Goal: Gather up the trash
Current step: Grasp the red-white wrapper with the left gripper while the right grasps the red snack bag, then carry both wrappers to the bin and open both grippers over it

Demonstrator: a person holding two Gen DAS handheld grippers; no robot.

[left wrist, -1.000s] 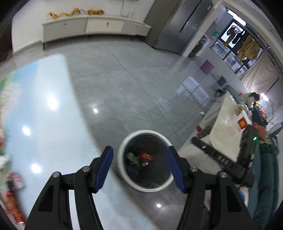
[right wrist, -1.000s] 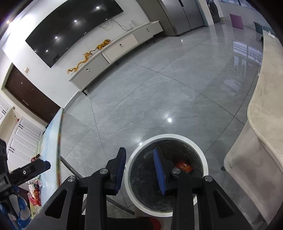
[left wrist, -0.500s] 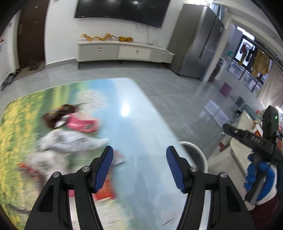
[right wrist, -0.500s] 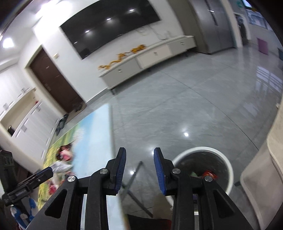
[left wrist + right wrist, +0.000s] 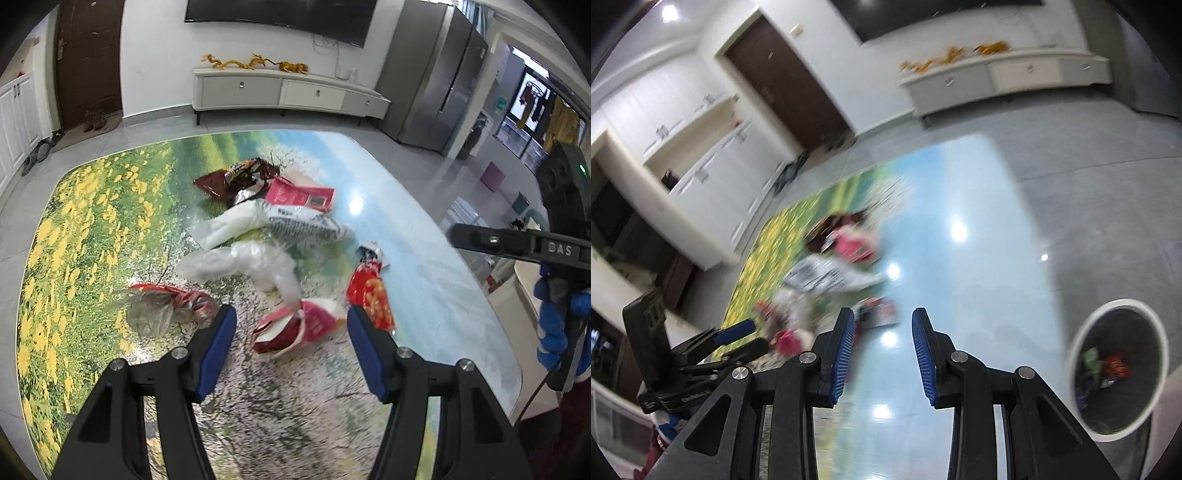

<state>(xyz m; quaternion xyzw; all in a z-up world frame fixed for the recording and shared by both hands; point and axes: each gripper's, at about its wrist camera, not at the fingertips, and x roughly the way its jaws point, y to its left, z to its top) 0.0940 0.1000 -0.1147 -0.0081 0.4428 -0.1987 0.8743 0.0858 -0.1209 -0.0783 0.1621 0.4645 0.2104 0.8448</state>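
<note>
Several wrappers and bags lie on the flower-print table (image 5: 92,229). My left gripper (image 5: 288,325) is open and empty, just above a torn red and white wrapper (image 5: 295,328). A red snack packet (image 5: 371,295) lies to its right, and a crumpled silver and red wrapper (image 5: 159,306) to its left. Clear plastic bags (image 5: 243,262) and a pink packet (image 5: 299,194) lie further back. My right gripper (image 5: 882,328) is open and empty above the table's blue end (image 5: 979,258). The white-rimmed trash bin (image 5: 1119,373) stands on the floor to its right, with trash inside.
A white TV cabinet (image 5: 288,92) stands at the far wall beside a dark door (image 5: 88,62). The right gripper's body (image 5: 546,251) shows at the right edge of the left wrist view. White cupboards (image 5: 713,162) line the left wall.
Both grippers have swung from over the bin back to the table. My left gripper now hovers above the trash pile. The right wrist view is blurred by motion.
</note>
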